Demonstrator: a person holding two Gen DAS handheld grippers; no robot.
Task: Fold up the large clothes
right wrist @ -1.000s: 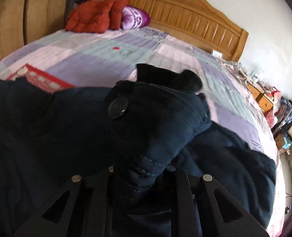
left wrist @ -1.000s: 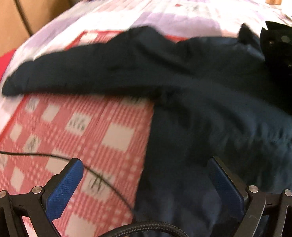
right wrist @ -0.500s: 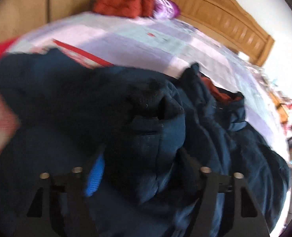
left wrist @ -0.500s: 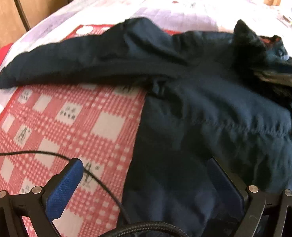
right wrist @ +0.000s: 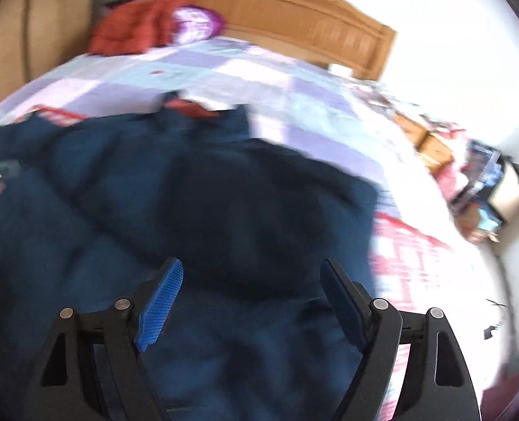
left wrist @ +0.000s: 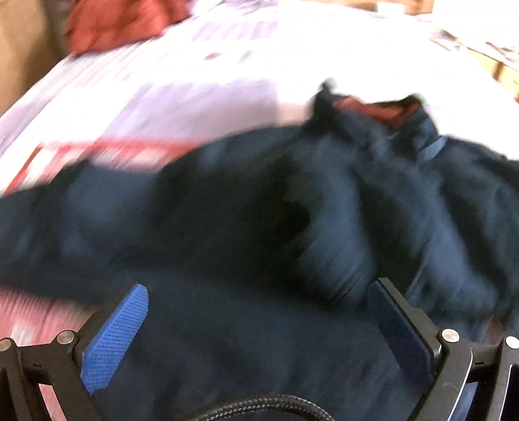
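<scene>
A large dark navy jacket [left wrist: 329, 217] with an orange-red lining at the collar lies spread on the bed; it also fills the right wrist view [right wrist: 224, 196]. One sleeve stretches left in the left wrist view [left wrist: 48, 217]; another part is folded across the body in the right wrist view [right wrist: 259, 217]. My left gripper [left wrist: 259, 298] is open and empty just above the jacket's lower body. My right gripper [right wrist: 252, 273] is open and empty over the jacket. Both views are motion-blurred.
The bed has a lilac and white sheet [right wrist: 241, 70] and a red-checked cloth [right wrist: 410, 256] under the jacket. A red garment [left wrist: 126, 10] and a purple pillow [right wrist: 196, 28] lie by the wooden headboard [right wrist: 312, 24]. Cluttered items [right wrist: 487, 193] stand beside the bed at right.
My right gripper has opened and let go of the jacket part it held, which now lies folded over the body. Both grippers have swung, the left toward the collar.
</scene>
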